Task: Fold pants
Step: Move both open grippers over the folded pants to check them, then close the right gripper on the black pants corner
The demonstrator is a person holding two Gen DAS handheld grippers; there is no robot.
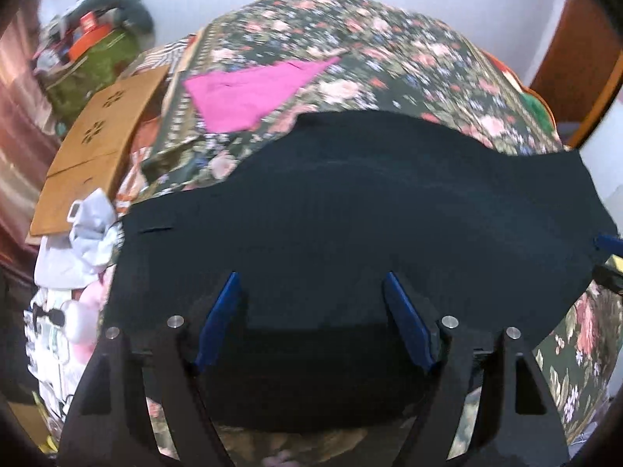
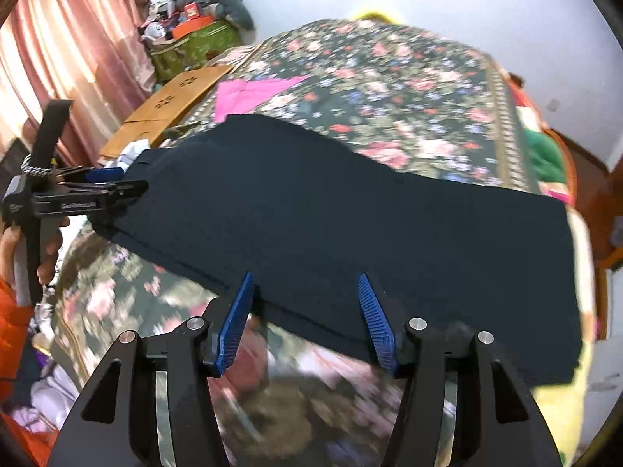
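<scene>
Currently I am logging the dark pants (image 1: 350, 202), lying spread across the middle of both frames on the floral bedspread (image 1: 389, 50).

Left gripper (image 1: 311, 295): I am seeing its blue fingers (image 1: 220, 319) standing wide apart at lower centre of the left view, gripping nothing, with the near edge of the pants lying between and beneath them. In the right view this same tool is showing at the left edge (image 2: 117, 183), at the end of the pants.

Right gripper (image 2: 305, 295): its fingers are likewise standing apart at lower centre, straddling the near hem of the pants; nothing is clamped.

Pink cloth (image 1: 249, 93): lying flat in the upper left of the left view, beyond the pants and apart from them.

Cardboard (image 1: 97, 144): lying at the left, beside the bedspread.

Pink curtain (image 2: 58, 58): hanging in the upper left of the right view.
</scene>
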